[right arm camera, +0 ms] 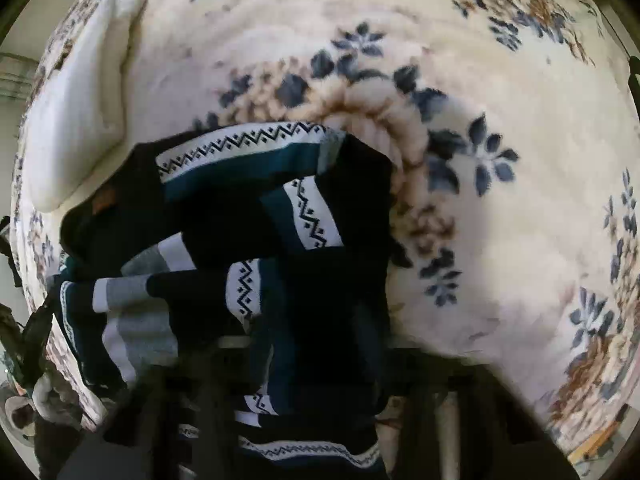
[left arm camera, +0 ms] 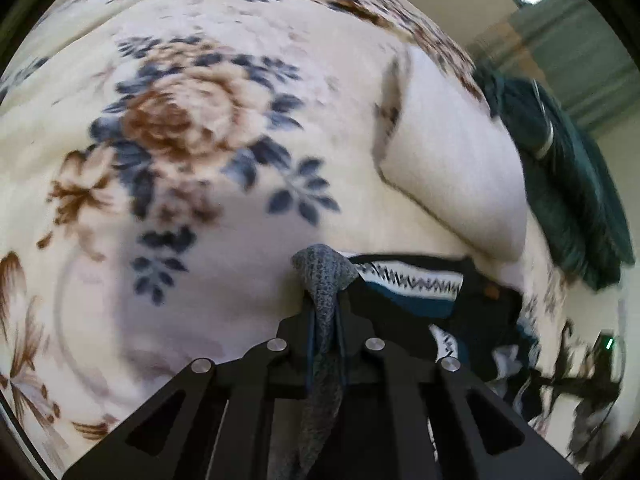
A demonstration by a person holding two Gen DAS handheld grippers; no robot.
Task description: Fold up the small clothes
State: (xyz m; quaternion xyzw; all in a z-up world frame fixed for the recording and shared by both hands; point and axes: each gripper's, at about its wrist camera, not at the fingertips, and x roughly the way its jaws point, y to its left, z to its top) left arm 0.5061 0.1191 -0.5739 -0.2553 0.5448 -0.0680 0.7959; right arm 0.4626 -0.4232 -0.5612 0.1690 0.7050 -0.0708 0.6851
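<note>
Left wrist view: the left gripper (left arm camera: pixel 325 280) has its jaws pinched tight on a grey knit sock (left arm camera: pixel 325 276), whose bunched end sticks up past the fingertips while the rest hangs back toward the camera, its long axis running along the fingers. Beyond it spreads a cream floral blanket (left arm camera: pixel 168 128), with a white pillow (left arm camera: pixel 452 152) near the blanket's right edge and a dark green cloth (left arm camera: pixel 572 184) just past that edge. A dark striped sweater (left arm camera: pixel 412 284) shows only as a sliver, just right of the sock.

Right wrist view: the sweater (right arm camera: pixel 248 240) fills the lower left, a crumpled heap of black, teal, grey and white zigzag bands lying on the blanket (right arm camera: pixel 500 240) near its left edge, just below the pillow (right arm camera: pixel 80 108). The bands run several ways, so the sweater shows no clear long axis. It drapes over the right gripper, hiding the fingers; the jaws are closed, but whether on the sweater cannot be told. The sock is not seen here.
</note>
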